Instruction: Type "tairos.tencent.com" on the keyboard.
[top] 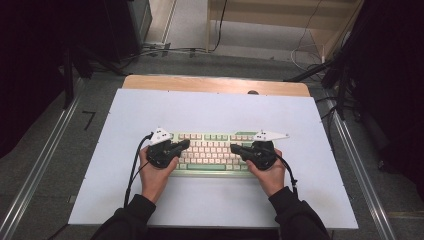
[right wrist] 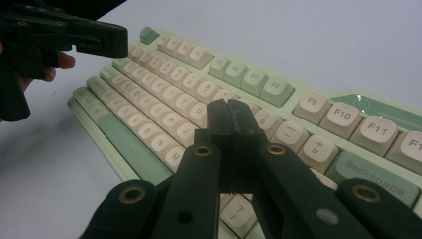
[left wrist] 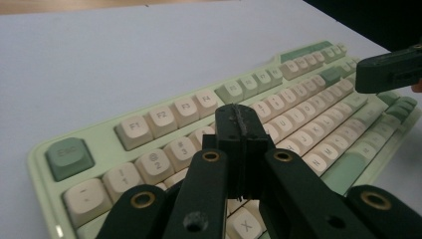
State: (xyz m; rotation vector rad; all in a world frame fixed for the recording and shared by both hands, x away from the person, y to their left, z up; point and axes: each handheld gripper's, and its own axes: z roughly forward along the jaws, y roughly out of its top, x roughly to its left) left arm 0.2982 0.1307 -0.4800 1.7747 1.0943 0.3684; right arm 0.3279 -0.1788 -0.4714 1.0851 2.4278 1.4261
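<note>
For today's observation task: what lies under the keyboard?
The keyboard rests on a white sheet that covers a wooden table. The part of the sheet right beneath it is hidden by the keyboard itself.

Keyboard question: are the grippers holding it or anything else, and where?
Nothing is held. The left gripper and right gripper are both shut with nothing between their jaws, poised over the keyboard keys.
</note>
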